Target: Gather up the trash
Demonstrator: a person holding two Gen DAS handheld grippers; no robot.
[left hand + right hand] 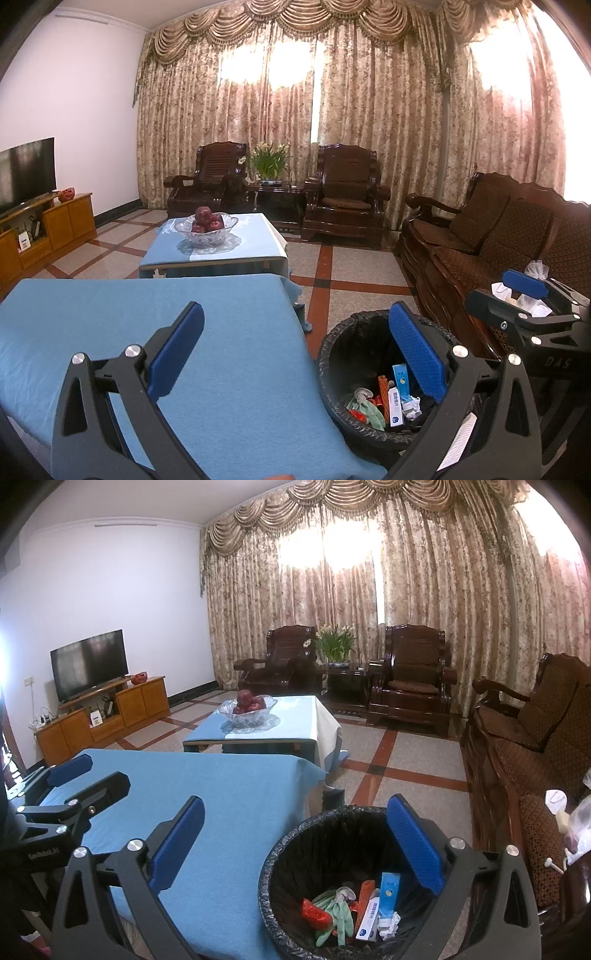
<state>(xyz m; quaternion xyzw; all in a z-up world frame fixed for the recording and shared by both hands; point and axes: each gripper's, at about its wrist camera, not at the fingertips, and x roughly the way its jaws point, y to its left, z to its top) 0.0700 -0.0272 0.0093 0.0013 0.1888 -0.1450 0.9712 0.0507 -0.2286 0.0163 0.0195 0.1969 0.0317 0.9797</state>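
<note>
A round bin with a black bag (pixel 334 354) (pixel 291 853) stands on the floor at the right edge of the near blue-covered table (pixel 155 332) (pixel 229 805). Inside lie boxes, a green glove, red wrappers and crumpled paper (pixel 384 402) (pixel 354 912). My left gripper (pixel 295 350) is open and empty, spanning the table edge and the bin. My right gripper (pixel 295 834) is open and empty above the bin; it also shows at the right of the left wrist view (pixel 524 295). The left gripper shows at the left of the right wrist view (pixel 85 775).
A second blue-covered table (pixel 221 251) (pixel 295 723) beyond holds a glass bowl of red apples (pixel 206 225) (pixel 248 705). A dark wooden sofa (pixel 498 243) (pixel 535 746) runs along the right, with bags (pixel 576 823) on it. Armchairs, a plant and curtains stand at the back, a TV cabinet (pixel 107 709) on the left.
</note>
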